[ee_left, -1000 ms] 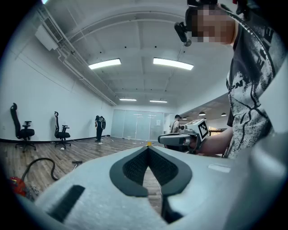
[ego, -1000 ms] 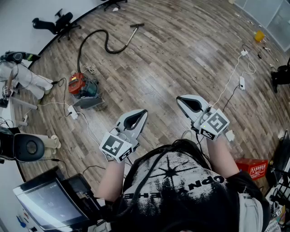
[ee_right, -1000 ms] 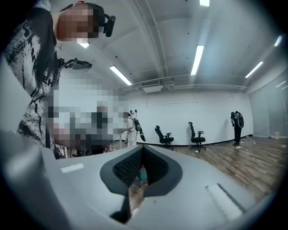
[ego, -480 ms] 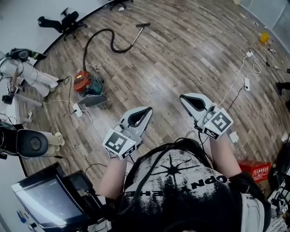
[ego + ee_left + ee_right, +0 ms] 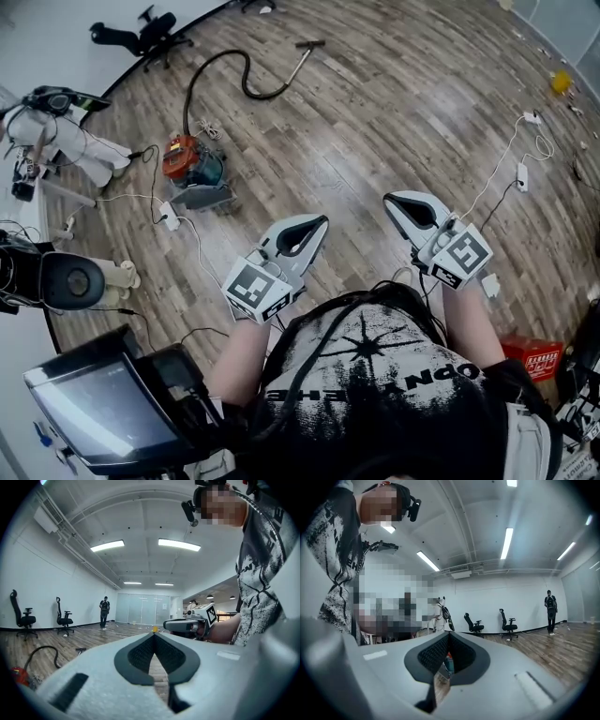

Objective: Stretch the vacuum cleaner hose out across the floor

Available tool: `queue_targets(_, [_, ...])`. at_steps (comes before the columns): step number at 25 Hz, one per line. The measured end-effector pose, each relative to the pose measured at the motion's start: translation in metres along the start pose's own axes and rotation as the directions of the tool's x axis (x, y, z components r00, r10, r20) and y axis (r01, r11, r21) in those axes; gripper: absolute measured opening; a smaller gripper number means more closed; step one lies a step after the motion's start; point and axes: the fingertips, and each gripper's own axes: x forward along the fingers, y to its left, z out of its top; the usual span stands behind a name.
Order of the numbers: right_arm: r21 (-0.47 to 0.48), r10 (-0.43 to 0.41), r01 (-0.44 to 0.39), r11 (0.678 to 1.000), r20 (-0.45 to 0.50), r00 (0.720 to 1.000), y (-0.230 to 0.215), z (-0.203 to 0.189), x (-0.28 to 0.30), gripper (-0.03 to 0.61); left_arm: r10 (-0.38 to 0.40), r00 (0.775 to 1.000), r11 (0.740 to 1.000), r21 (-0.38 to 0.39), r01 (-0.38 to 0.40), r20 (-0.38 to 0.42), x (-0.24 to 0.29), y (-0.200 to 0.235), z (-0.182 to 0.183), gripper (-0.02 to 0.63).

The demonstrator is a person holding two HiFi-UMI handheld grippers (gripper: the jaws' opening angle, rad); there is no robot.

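While the grey left gripper point(image 5: 322, 221) and right gripper point(image 5: 390, 200) are hovering shut and empty, the long black vacuum hose point(image 5: 199, 77) is lying curled beside the red canister point(image 5: 186, 161), probably handling light and floppy, best taken near its stiff metal wand point(image 5: 298, 64).

Vacuum cleaner point(image 5: 449, 663): sliver only, through right claw point(image 5: 448, 633) opening. Monitor point(image 5: 94, 417), 7 o'clock, head view: cut by edge. Distant person point(image 5: 104, 612), 9 o'clock: too small.
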Motion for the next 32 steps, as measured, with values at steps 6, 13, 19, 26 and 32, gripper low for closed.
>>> queue_targets(6, [-0.032, -0.004, 0.005, 0.999, 0.024, 1.0, 0.002, 0.005, -0.007, 0.005, 0.0, 1.0, 1.0, -0.007, 0.0, -0.007, 0.0, -0.005, 0.0, 0.001])
queue_targets(13, [-0.067, -0.002, 0.003, 0.998, 0.013, 1.0, 0.004, 0.005, -0.008, 0.005, -0.008, 1.0, 1.0, -0.024, 0.008, -0.001, 0.0, -0.005, -0.002, 0.0])
queue_targets(19, [-0.07, -0.002, 0.001, 0.998, -0.017, 1.0, 0.007, -0.004, -0.009, 0.005, -0.025, 1.0, 0.999, -0.03, 0.025, -0.006, 0.005, -0.009, -0.009, 0.002])
queue_targets(26, [-0.042, -0.064, 0.063, 0.997, -0.032, 0.997, -0.006, -0.019, -0.026, 0.005, -0.072, 0.997, 0.997, -0.041, 0.071, -0.037, 0.026, -0.012, -0.018, 0.002])
queue_targets(32, [-0.001, -0.156, 0.156, 0.988, -0.018, 0.988, -0.051, -0.031, -0.031, 0.005, -0.08, 0.995, 0.996, -0.046, 0.078, -0.051, 0.051, 0.002, -0.023, 0.002])
